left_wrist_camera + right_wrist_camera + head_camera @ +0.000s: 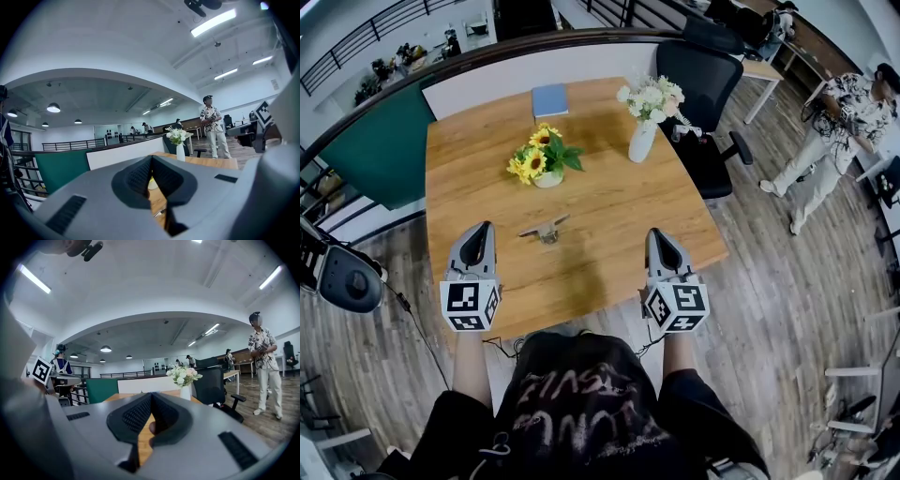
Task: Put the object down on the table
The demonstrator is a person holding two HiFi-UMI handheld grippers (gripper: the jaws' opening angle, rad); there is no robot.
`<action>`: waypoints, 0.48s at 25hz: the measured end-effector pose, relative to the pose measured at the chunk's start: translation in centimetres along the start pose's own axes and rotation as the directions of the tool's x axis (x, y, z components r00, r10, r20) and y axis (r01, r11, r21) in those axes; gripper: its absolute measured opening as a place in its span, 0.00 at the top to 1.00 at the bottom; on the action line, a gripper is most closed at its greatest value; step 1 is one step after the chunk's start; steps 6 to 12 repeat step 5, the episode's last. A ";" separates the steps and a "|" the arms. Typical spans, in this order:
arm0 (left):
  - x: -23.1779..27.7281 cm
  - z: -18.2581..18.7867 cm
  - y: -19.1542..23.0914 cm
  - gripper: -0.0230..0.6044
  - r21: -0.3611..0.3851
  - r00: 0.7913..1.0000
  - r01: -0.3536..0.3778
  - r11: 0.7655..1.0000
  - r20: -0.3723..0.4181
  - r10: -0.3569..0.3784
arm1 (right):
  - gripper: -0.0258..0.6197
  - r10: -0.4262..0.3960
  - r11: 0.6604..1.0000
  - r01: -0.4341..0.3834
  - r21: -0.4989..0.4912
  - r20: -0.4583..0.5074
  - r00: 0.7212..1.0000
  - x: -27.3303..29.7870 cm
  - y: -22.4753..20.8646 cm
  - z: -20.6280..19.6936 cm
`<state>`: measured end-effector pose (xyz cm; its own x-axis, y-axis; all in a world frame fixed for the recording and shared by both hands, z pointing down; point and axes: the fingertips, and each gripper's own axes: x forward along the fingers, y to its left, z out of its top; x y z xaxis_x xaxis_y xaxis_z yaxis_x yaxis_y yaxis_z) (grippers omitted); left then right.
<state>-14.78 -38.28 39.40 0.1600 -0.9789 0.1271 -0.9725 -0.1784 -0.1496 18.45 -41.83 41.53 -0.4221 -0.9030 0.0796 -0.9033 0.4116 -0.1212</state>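
My left gripper (480, 232) and right gripper (656, 236), both pinched shut and empty, flank the object (545, 228) lying on the table (609, 202).

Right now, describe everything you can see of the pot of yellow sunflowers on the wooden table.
The pot of yellow sunflowers is a small bunch of yellow blooms with dark centres and green leaves, upright in a low pale round pot. It stands on the wooden table, left of the white vase of pale flowers, nearer than the blue book. Only the tabletop touches it.
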 end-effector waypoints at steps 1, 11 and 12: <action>0.1 -0.1 0.0 0.94 0.000 1.000 -0.001 1.000 -0.001 0.001 | 0.95 -0.001 1.000 0.001 0.000 0.001 1.000 0.1 -0.1 0.0; 0.1 -0.5 0.2 0.94 -0.004 1.000 -0.002 1.000 -0.005 0.002 | 0.95 -0.003 1.000 0.003 0.007 0.004 1.000 0.3 -0.4 -0.1; 0.1 -0.5 0.2 0.94 -0.004 1.000 -0.002 1.000 -0.005 0.002 | 0.95 -0.003 1.000 0.003 0.007 0.004 1.000 0.3 -0.4 -0.1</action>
